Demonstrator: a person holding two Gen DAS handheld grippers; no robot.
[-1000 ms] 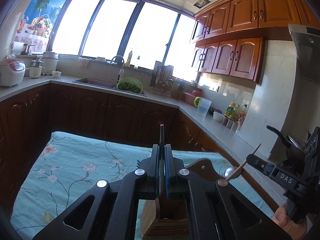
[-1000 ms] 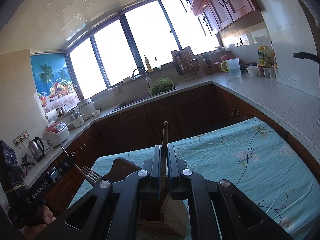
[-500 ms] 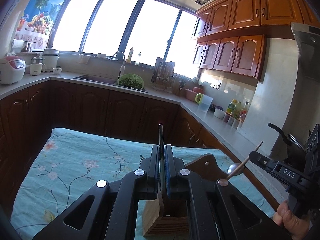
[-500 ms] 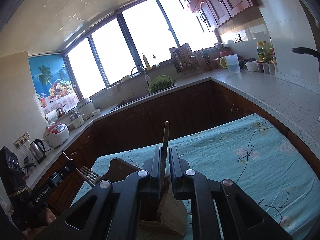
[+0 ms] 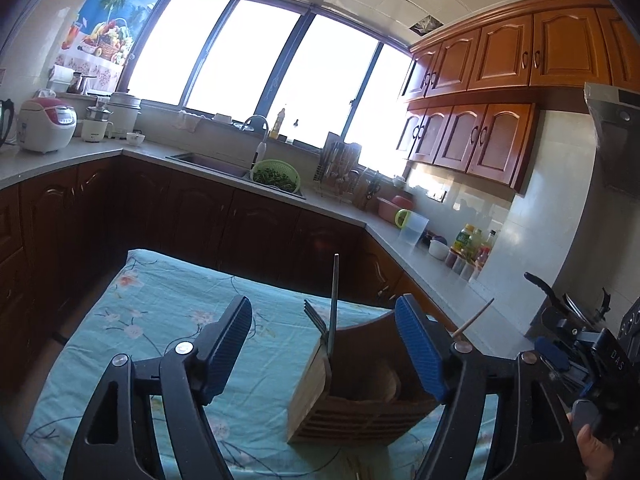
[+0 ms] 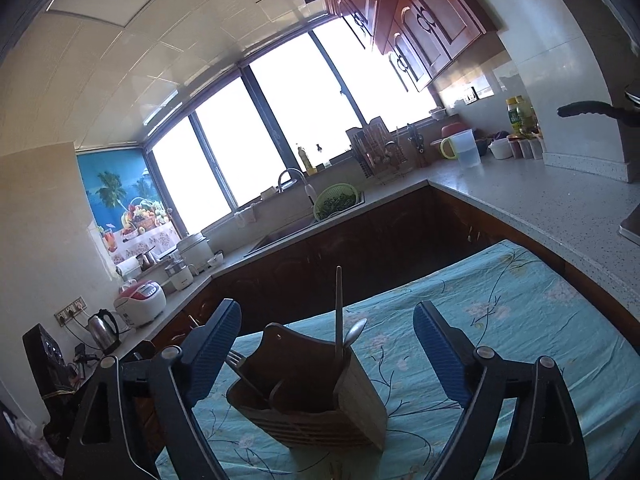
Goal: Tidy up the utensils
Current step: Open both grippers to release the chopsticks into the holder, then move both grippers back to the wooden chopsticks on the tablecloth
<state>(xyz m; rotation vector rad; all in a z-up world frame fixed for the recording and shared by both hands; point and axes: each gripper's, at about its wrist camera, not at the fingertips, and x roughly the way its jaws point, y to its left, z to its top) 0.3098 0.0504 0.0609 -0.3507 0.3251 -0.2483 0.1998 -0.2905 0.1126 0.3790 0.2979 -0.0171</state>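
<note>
Kitchen cabinets and a bright window wall ring the scene, and in front of me a counter (image 5: 168, 320) under a turquoise floral cloth carries the wooden utensil holder (image 5: 360, 412), which stands near the counter's right edge in my left view. My left gripper (image 5: 324, 344) has just been opening; its jaws now stand released either side of the holder, with nothing pressed between the blue pads. My right gripper (image 6: 328, 344) has likewise just spread, jaws wide and clear of the holder. A fork (image 5: 320, 320) and a slim metal handle (image 5: 334, 300) stand upright in the holder's left compartment. From the right view, a spoon (image 6: 354, 334) and a long wooden handle (image 6: 339, 312) rise from the other side.
</note>
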